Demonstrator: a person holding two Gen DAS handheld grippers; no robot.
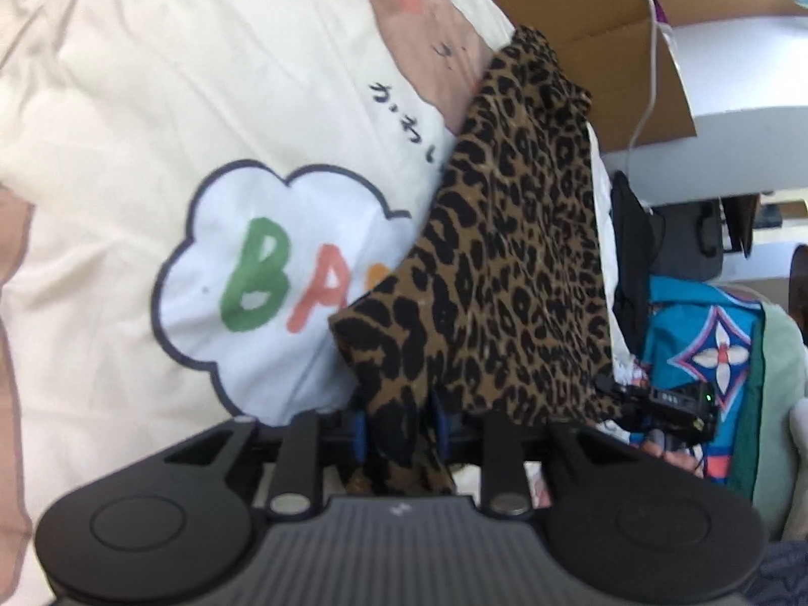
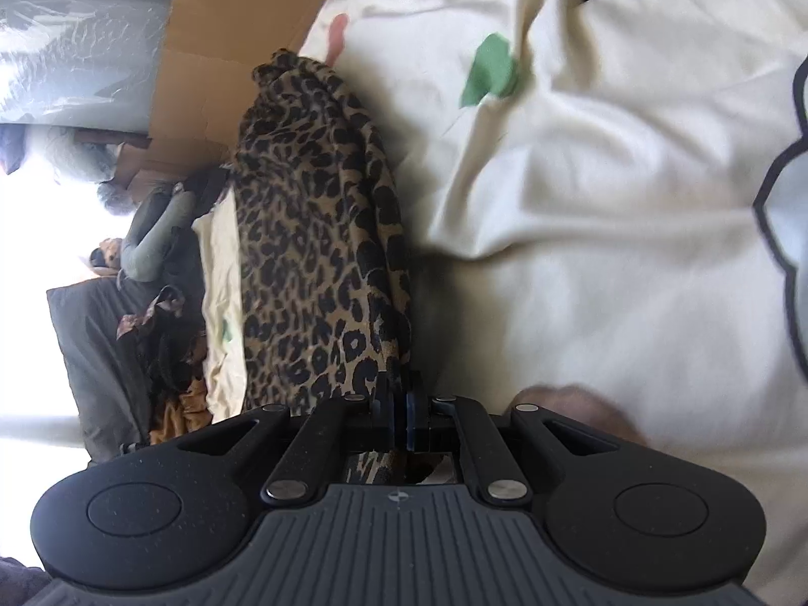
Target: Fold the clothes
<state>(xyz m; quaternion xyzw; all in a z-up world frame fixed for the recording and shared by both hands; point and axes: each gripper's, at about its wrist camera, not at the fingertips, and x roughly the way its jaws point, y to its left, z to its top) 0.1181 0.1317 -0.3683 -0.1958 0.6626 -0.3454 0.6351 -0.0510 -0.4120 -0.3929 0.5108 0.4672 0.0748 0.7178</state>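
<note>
A leopard-print garment [image 1: 505, 252] hangs bunched above a cream quilt [image 1: 126, 126] printed with a white cloud and coloured letters. In the left wrist view its lower end runs down between the blue pads of my left gripper [image 1: 399, 434]. The jaws stand a little apart, and the cloth sits loosely in the gap. In the right wrist view the same garment [image 2: 313, 227] stretches away as a long strip over the quilt [image 2: 606, 202]. My right gripper [image 2: 402, 419] is shut on its near edge, pads pressed together on the fabric.
An open cardboard box [image 1: 606, 0] stands behind the garment, with a white cable [image 1: 651, 76] hanging over it. A blue patterned cloth [image 1: 707, 343] and a small black device [image 1: 661, 404] lie at the right. A heap of dark clothes [image 2: 126, 303] lies left of the quilt.
</note>
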